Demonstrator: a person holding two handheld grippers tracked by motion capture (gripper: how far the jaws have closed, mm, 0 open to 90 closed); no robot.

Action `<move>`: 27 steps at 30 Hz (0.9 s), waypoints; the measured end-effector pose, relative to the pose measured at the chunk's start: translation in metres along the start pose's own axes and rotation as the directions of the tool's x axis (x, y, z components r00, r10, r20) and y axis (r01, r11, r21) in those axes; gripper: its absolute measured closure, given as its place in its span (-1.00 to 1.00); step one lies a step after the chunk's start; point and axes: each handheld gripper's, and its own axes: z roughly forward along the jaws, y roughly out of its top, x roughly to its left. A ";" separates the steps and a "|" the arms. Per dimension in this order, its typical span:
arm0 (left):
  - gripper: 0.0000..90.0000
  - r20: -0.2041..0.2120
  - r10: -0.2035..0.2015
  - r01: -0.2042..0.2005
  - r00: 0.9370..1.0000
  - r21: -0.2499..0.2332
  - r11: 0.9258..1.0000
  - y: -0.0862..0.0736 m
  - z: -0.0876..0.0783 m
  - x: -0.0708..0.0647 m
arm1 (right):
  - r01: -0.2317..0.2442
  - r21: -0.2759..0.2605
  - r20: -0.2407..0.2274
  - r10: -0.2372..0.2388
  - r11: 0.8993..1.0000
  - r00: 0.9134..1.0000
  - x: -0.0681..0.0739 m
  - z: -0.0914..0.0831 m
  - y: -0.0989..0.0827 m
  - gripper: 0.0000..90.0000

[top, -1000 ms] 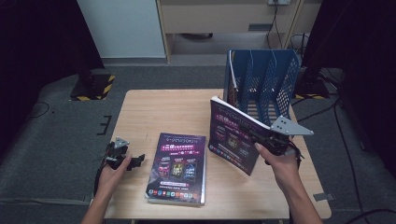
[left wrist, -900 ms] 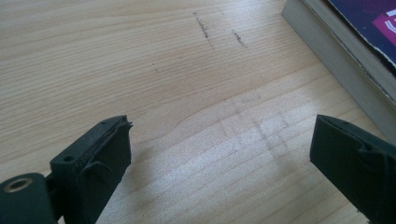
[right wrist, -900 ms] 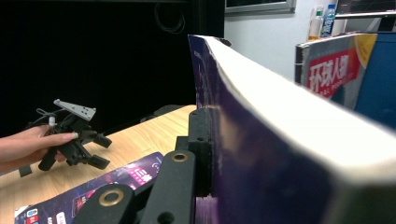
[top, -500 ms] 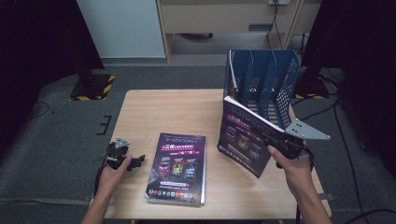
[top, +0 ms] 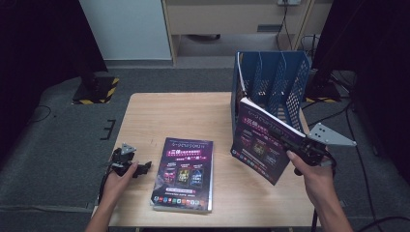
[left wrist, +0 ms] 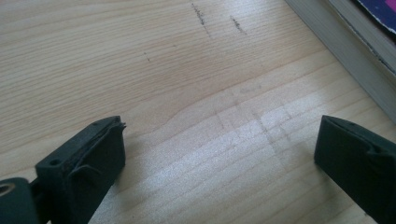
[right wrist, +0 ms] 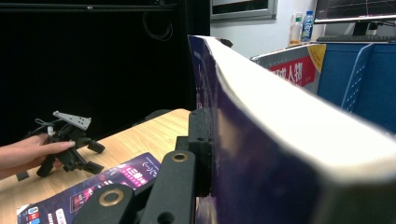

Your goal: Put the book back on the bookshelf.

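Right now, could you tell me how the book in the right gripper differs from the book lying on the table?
The held book stands tilted on edge, clamped by the right gripper; the flat book lies cover-up on the table, ungripped. The held book is beside the blue file rack; the flat book lies nearer the open left gripper. Both have dark purple covers.

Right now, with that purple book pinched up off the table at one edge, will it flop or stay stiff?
Probably fairly stiff: the purple book stands tilted in the right tool without sagging. Its thick page block suggests some weight, so it may pivot. The glossy cover could slip.
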 end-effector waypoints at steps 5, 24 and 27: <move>-1.00 -0.002 0.002 -0.002 1.000 0.002 1.000 0.000 0.000 -0.001 | 0.000 -0.005 -0.003 0.000 1.000 1.000 0.001 -0.004 0.006 0.84; -1.00 -0.001 0.000 0.000 1.000 0.002 1.000 0.000 0.000 -0.001 | -0.020 -0.030 0.016 0.020 0.999 1.000 -0.002 -0.012 0.055 0.84; -1.00 -0.002 0.000 0.000 1.000 0.002 1.000 0.000 0.000 -0.001 | -0.018 -0.014 0.042 0.019 1.000 0.999 -0.006 -0.008 0.065 0.84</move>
